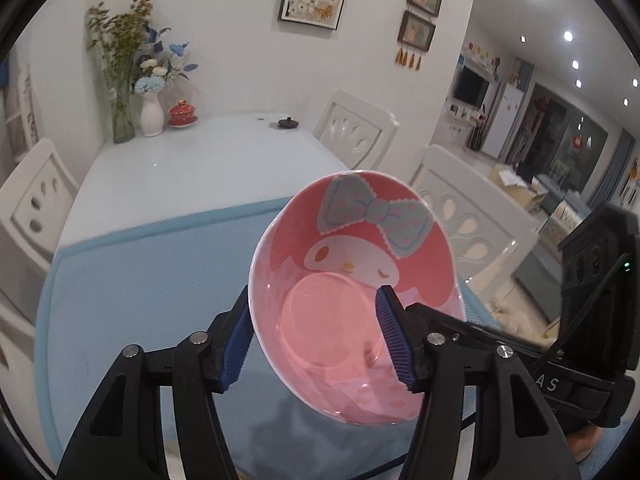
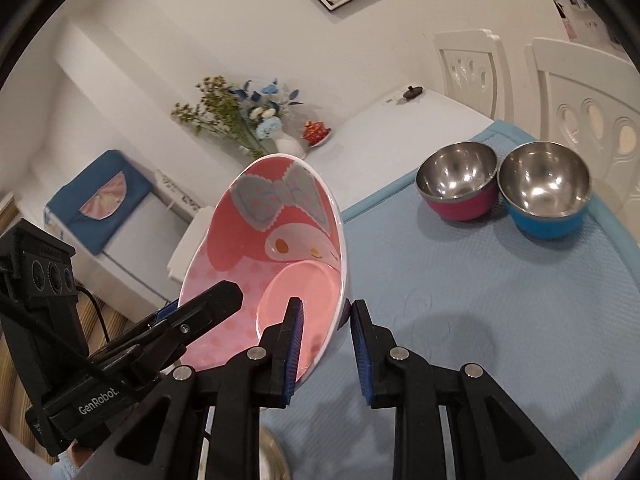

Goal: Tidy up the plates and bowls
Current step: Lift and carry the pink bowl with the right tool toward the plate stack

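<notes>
A pink cartoon-print bowl (image 1: 352,292) is held tilted above the blue mat (image 1: 140,300). My left gripper (image 1: 316,336) straddles its left rim, one pad outside and one inside, shut on it. The bowl shows in the right wrist view (image 2: 276,240) too. My right gripper (image 2: 326,344) straddles its right rim, one pad inside and one outside; contact of the outer pad is unclear. The left gripper (image 2: 176,320) reaches into the bowl from the left. Two steel bowls, one magenta (image 2: 458,184) and one blue (image 2: 546,192), stand side by side on the mat (image 2: 480,300).
The white table (image 1: 180,172) carries flower vases (image 1: 152,114), a red lidded cup (image 1: 182,114) and a small dark object (image 1: 288,123) at its far end. White chairs (image 1: 356,132) stand around it. A steel rim (image 2: 274,460) shows at the bottom edge.
</notes>
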### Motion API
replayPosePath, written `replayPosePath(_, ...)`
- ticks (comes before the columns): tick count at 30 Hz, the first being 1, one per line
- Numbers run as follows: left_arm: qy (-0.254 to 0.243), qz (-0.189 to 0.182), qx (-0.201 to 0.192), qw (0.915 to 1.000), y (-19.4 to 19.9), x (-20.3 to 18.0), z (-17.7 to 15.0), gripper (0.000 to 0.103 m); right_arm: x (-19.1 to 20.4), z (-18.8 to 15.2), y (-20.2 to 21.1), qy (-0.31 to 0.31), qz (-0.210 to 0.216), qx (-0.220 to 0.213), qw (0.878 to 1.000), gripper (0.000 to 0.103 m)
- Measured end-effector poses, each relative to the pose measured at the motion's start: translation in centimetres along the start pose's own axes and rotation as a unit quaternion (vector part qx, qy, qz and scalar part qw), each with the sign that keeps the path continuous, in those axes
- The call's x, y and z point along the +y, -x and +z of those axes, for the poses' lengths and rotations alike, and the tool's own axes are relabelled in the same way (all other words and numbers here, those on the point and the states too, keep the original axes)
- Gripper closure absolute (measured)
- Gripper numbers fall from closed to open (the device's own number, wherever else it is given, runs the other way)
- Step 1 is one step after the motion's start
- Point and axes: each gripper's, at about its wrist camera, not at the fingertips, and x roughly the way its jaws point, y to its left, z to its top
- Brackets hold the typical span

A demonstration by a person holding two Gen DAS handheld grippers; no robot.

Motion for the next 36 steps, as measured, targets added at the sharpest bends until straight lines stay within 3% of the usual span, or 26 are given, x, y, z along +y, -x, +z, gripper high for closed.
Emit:
replayPosePath(5, 0.002, -0.016, 0.006, 0.9998, 2.4, -1.5, -2.8, 0.045, 0.1, -3.1, 4.2, -0.040, 0.027, 0.006, 0.999, 0.080)
replayPosePath(12, 0.016, -0.029, 0.059, 0.9977, 1.4, -2.7, -7.2, 0.045, -0.9, -6.6, 7.2, -0.048, -0.008, 0.014, 0.999, 0.080)
replayPosePath(21, 0.087, -0.049, 0.123, 0.9874, -0.3, -1.1, -11.7, 0.045, -3.6, -9.7, 6.3, -0.081, -0.046, 0.050, 0.994, 0.080)
replayPosePath(28, 0.106, -0.036, 0.130, 0.9852, -0.3, -0.5, -13.0, 0.045, -3.5, -10.4, 5.3, -0.077, -0.046, 0.061, 0.994, 0.080)
replayPosePath(36, 0.118, -0.045, 0.130, 0.9834, -0.2, 0.2, -13.3, 0.045, -3.7, -10.7, 4.5, -0.086, -0.045, 0.065, 0.993, 0.080)
